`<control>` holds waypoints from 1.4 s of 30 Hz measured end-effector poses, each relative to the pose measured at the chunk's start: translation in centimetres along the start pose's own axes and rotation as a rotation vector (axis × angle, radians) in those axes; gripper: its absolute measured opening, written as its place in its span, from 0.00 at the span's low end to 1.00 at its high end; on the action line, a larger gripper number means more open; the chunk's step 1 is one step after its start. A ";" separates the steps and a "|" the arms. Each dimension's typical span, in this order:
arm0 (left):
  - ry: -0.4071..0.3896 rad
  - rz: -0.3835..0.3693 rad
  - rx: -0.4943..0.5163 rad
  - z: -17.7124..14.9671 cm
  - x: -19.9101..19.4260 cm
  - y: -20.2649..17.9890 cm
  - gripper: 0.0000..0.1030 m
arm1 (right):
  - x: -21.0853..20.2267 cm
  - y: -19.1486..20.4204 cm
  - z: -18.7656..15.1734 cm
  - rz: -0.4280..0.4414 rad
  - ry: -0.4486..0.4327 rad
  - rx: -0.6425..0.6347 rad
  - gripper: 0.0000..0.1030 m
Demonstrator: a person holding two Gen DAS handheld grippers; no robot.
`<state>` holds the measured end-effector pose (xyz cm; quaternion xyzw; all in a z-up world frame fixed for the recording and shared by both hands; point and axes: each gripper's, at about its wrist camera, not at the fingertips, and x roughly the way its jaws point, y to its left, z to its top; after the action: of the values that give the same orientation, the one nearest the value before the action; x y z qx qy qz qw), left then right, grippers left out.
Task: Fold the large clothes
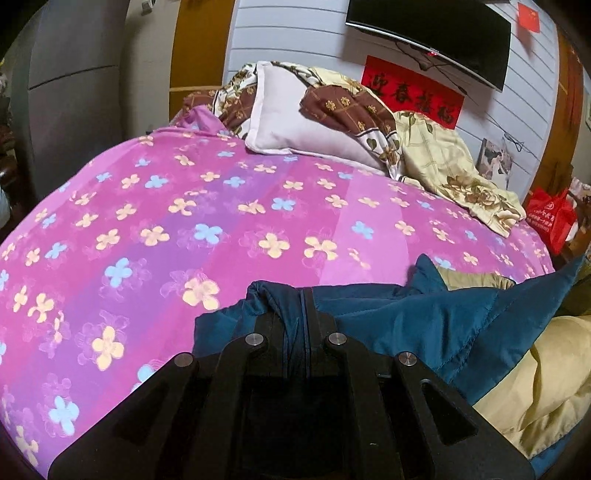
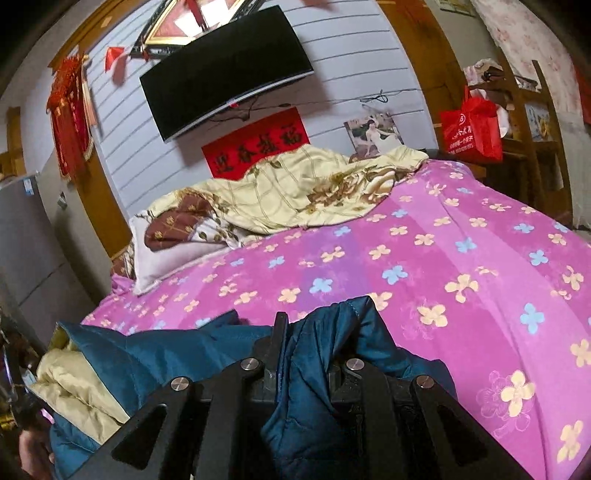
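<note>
On the bed (image 1: 221, 206), your left gripper (image 1: 295, 314) and right gripper (image 2: 314, 332) each clench the blue jacket (image 1: 424, 317), stretched between them along the near edge.

The jacket (image 1: 406, 314) lies on the bed's near edge — pillow (image 1: 295, 122) and quilt (image 1: 443, 155) behind it, television (image 1: 436, 33) above.

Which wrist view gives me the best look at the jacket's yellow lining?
Left wrist view: the yellow lining spreads broadly at lower right beside the blue jacket. Right wrist view shows a smaller patch at its left edge.
</note>
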<state>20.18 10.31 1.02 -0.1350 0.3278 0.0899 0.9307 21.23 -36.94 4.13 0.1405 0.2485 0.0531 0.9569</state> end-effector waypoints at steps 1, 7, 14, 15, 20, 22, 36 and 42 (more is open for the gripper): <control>0.008 -0.004 -0.003 0.0 0.2 0.1 0.05 | 0.2 -0.1 -0.1 -0.005 0.012 0.004 0.12; 0.045 -0.005 -0.010 -0.2 1.2 0.1 0.05 | 1.9 -0.4 -1.0 -0.033 0.092 0.024 0.12; 0.055 -0.005 -0.009 -0.4 1.5 0.1 0.06 | 2.2 -1.3 -1.2 -0.001 0.128 0.083 0.15; 0.058 -0.010 -0.013 -0.4 1.5 0.1 0.06 | 2.0 -1.6 -1.1 0.015 0.128 0.102 0.17; 0.085 -0.103 -0.073 0.0 1.5 1.3 0.16 | 0.1 -3.5 -0.7 0.188 0.081 0.345 0.47; 0.084 -0.165 -0.104 0.4 1.1 2.0 0.39 | -1.6 -4.1 -0.2 0.253 0.011 0.446 0.78; -0.229 -0.323 -0.158 3.8 -8.5 2.4 0.80 | -5.5 6.4 2.1 0.092 -0.045 -0.108 0.80; -0.097 -0.265 0.062 4.2 -5.9 -3.3 0.80 | -0.6 10.2 0.5 0.039 0.259 -0.283 0.80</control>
<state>18.94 7.97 8.56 -0.1437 0.2646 -0.0374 0.9529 20.67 -27.44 7.81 0.0012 0.3570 0.1238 0.9259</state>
